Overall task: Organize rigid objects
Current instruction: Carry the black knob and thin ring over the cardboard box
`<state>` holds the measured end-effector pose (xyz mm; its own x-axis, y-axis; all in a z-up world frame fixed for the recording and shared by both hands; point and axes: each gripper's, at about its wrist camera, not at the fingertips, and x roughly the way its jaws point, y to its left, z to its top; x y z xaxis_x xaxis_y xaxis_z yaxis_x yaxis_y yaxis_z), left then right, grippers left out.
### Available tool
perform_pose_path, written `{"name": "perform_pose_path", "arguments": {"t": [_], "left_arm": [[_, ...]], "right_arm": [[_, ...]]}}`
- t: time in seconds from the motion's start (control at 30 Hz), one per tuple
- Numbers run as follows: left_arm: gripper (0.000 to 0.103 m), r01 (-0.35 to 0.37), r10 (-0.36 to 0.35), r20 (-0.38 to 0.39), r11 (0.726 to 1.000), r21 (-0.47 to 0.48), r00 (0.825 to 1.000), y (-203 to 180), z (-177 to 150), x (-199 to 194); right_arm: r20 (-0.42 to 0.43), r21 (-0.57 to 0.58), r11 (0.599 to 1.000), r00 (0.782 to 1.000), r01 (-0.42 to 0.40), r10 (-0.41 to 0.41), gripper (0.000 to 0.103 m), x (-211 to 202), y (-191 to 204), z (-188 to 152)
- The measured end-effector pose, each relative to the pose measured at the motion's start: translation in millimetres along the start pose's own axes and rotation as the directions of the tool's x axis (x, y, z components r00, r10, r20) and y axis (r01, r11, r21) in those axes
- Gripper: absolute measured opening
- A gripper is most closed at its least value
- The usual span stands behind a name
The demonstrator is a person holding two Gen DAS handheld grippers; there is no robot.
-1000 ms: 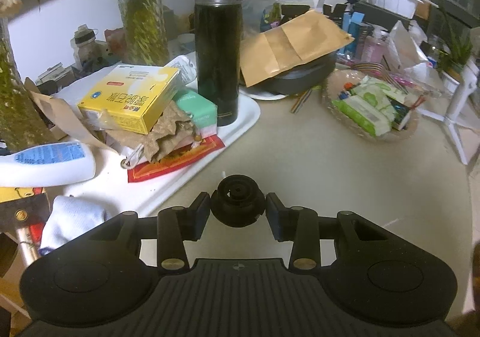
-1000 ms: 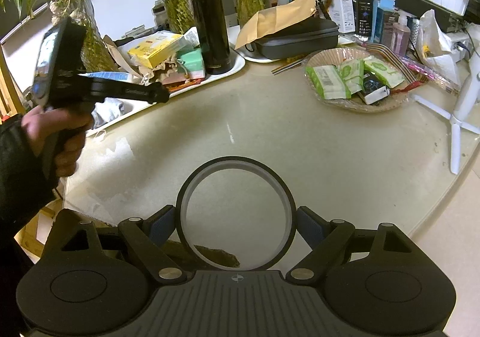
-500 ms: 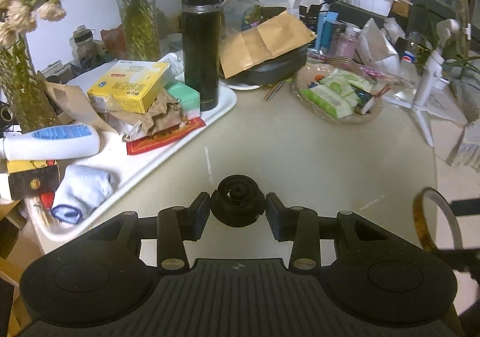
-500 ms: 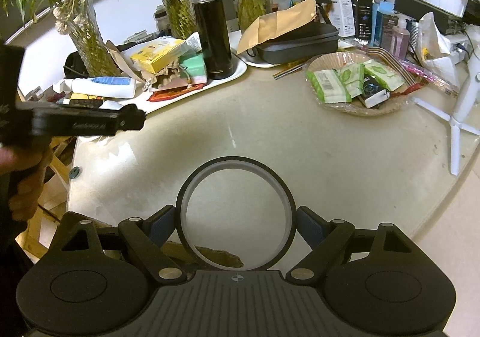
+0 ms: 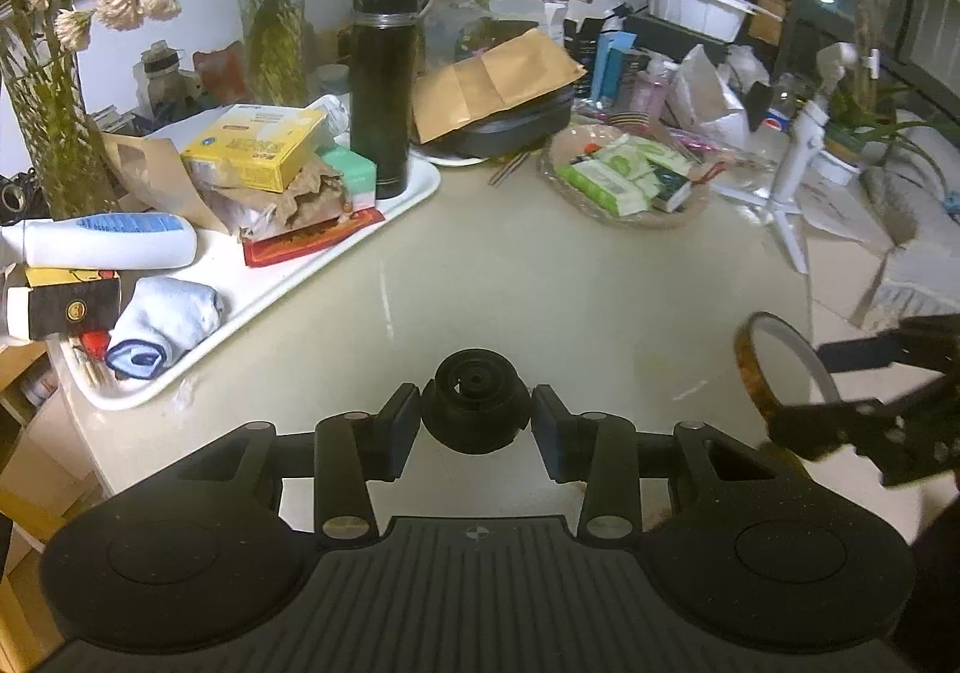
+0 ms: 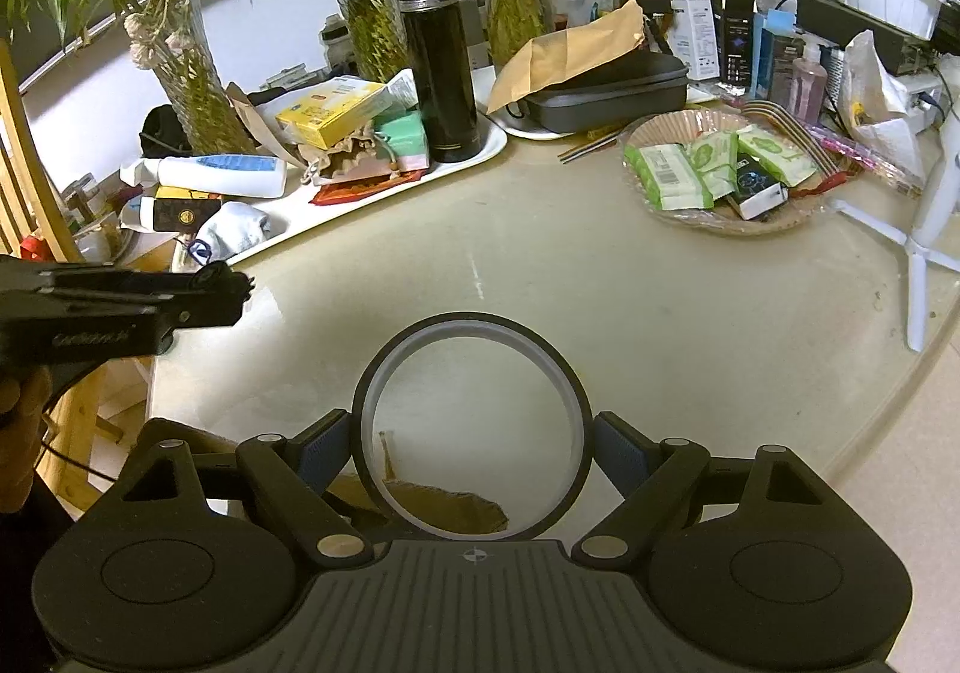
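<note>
My left gripper (image 5: 475, 421) is shut on a small black round cap-like part (image 5: 475, 410), held above the near edge of the beige table (image 5: 540, 289). My right gripper (image 6: 472, 448) is shut on a large tape ring (image 6: 384, 367) with a grey inner rim, held upright above the table's near edge. The ring also shows at the right of the left wrist view (image 5: 747, 367). The left gripper's body shows at the left of the right wrist view (image 6: 120, 304).
A white tray (image 5: 384, 214) at the left holds a yellow box (image 5: 255, 145), a black flask (image 5: 382, 85), a white bottle (image 5: 102, 241) and a rolled sock (image 5: 162, 325). A wicker basket (image 6: 726, 166) of packets stands at the right. Vases and clutter line the back. A white tripod (image 6: 924, 229) stands far right.
My left gripper has pulled back toward the table's near edge with the black part, so more of the tray shows. The right gripper with the ring has barely moved.
</note>
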<state>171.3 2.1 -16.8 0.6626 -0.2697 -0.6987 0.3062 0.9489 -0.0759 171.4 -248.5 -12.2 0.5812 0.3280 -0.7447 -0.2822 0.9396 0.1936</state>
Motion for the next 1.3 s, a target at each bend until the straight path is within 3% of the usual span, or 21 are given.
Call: {"name": "perform_pose_path", "arguments": {"t": [0.67, 1.3], "left_arm": [[0.040, 0.067, -0.067, -0.024, 0.998, -0.014, 0.997, -5.6, -49.2, -48.0], [0.040, 0.004, -0.001, -0.126, 1.000, 0.024, 0.992, -10.3, -78.2, -68.4]], "right_arm": [[0.017, 0.015, 1.000, 1.000, -0.018, 0.018, 0.087, -14.7, 9.1, -15.1], [0.022, -0.010, 0.999, 0.999, -0.050, 0.050, 0.087, -22.8, 32.0, -26.7]]}}
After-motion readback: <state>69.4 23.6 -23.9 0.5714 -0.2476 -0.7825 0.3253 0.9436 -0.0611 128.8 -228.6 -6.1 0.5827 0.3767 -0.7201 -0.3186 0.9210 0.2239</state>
